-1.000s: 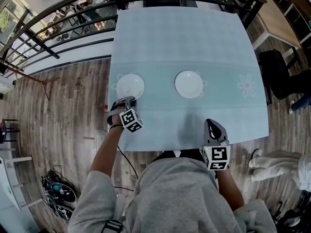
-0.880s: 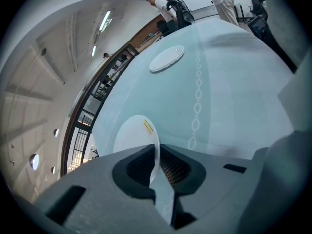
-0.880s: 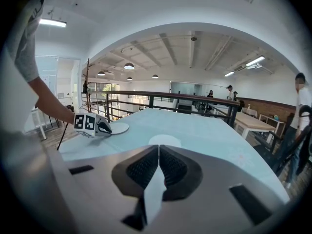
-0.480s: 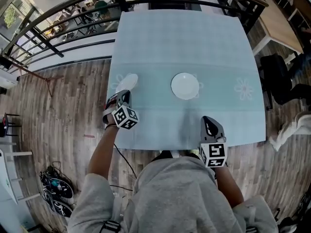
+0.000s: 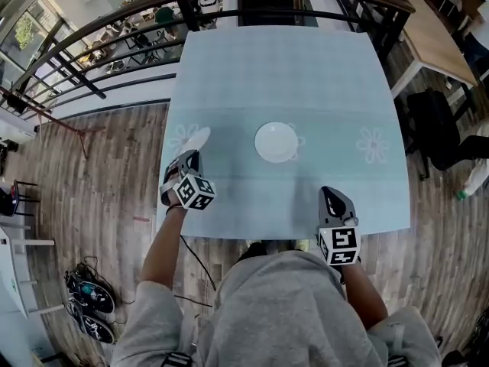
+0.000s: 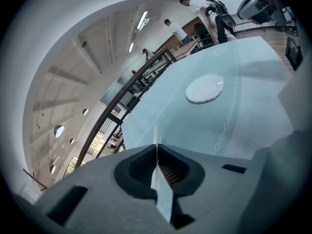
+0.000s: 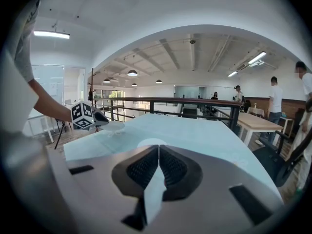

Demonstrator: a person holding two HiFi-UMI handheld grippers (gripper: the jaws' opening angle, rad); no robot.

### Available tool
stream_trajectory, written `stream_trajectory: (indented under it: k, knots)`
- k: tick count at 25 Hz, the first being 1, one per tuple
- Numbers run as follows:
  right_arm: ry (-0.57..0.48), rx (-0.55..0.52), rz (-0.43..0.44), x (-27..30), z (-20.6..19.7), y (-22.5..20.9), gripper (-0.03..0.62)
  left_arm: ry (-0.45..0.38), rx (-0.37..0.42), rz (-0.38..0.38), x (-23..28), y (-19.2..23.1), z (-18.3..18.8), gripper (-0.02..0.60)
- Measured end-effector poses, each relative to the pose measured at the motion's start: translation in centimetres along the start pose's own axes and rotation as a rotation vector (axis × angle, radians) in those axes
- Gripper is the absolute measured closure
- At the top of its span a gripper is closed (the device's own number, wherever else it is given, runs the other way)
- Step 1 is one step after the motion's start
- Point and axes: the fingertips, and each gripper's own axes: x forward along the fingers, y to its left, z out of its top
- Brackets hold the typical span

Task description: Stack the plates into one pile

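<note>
The surface (image 5: 306,75) carries just one thing lying flat, the resting plate (image 5: 276,141), near its middle and a little toward your near edge. The lifted plate (image 5: 195,140) hangs tilted above the left edge, about halfway along it and well apart from the other.

Your left claw (image 5: 189,157) has just been closing, and its jaws are now clamped on the thin rim of that plate, which shows edge-on between them. That is a narrow hold. Most of the plate's weight sits beyond the pinch, so a quick swing toward the middle could probably make it pivot or slide out. From where it hangs, it could fall on the left edge or past it to the wooden floor (image 5: 114,167).

The second risk comes at the landing. If the plate arrives tilted like this, its low rim would likely strike the resting plate first and chip it, push it along, or settle off-centre. Level it before lowering.

Your right claw (image 5: 334,197) is closed with nothing in it, above the near edge toward the right corner (too far off to steady either plate).
</note>
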Motion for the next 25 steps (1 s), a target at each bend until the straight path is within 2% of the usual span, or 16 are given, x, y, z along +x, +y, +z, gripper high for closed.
stream_trajectory:
  k: [9, 25]
  knots:
    - [-0.022, 0.004, 0.028, -1.2, -0.8, -3.3, 0.568, -0.026, 0.037, 0.015, -0.8, -2.5, 6.0, 0.555]
    - [-0.04, 0.046, -0.005, -5.4, -3.0, -11.4, 0.568, -0.099, 0.124, -0.034, 0.5, -10.1, 17.1, 0.555]
